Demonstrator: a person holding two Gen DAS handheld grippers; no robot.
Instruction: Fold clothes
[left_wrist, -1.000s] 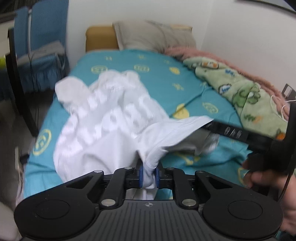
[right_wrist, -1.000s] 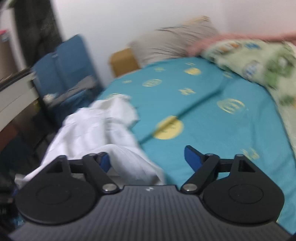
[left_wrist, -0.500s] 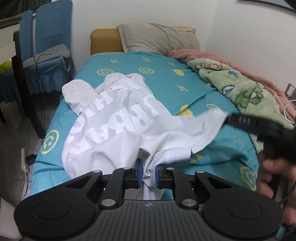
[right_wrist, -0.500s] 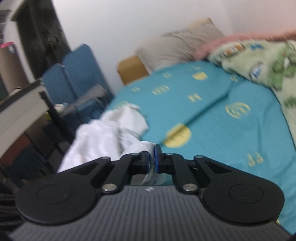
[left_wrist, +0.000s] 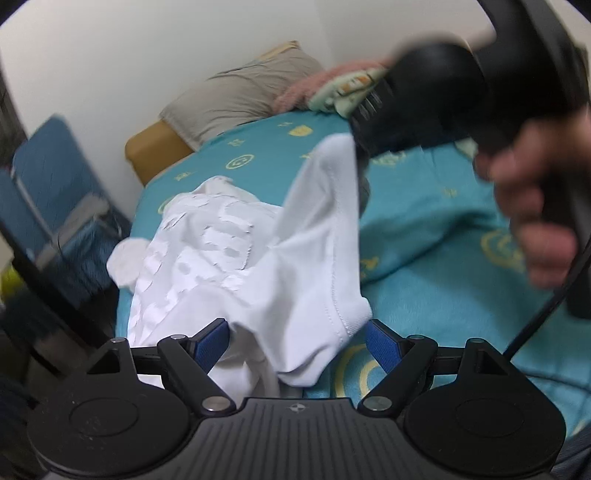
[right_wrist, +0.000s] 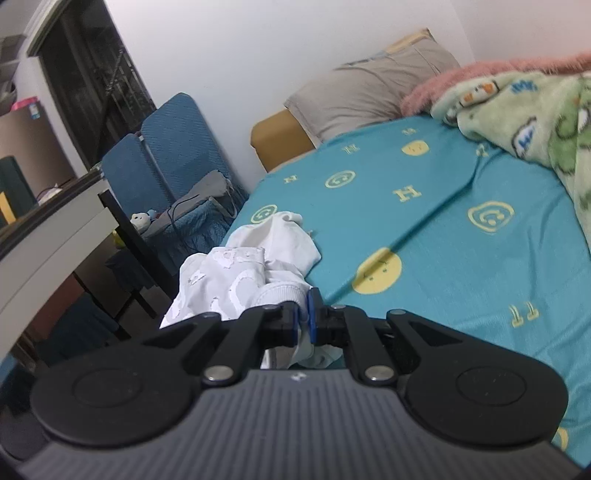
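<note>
A white T-shirt (left_wrist: 229, 266) with pale raised lettering lies bunched on the left side of the teal bed sheet (left_wrist: 424, 229). My left gripper (left_wrist: 297, 338) has its jaws opening wide; the shirt's hem hangs loosely between the blue pads (left_wrist: 214, 338) without being pressed. My right gripper (right_wrist: 303, 314) is shut on a ribbed edge of the T-shirt (right_wrist: 236, 280), lifting it off the bed. In the left wrist view the right gripper's body (left_wrist: 424, 96) and the hand (left_wrist: 535, 206) holding it fill the upper right, with the shirt stretched up to it.
A grey pillow (right_wrist: 369, 92) lies at the bed's head. A green and pink blanket (right_wrist: 524, 110) covers the right side. Blue chairs (right_wrist: 166, 155) and a dark-legged desk (right_wrist: 55, 229) stand left of the bed.
The left gripper let go of the shirt hem and swung over and rolled. The right gripper closed on the shirt's edge and rose slightly with it.
</note>
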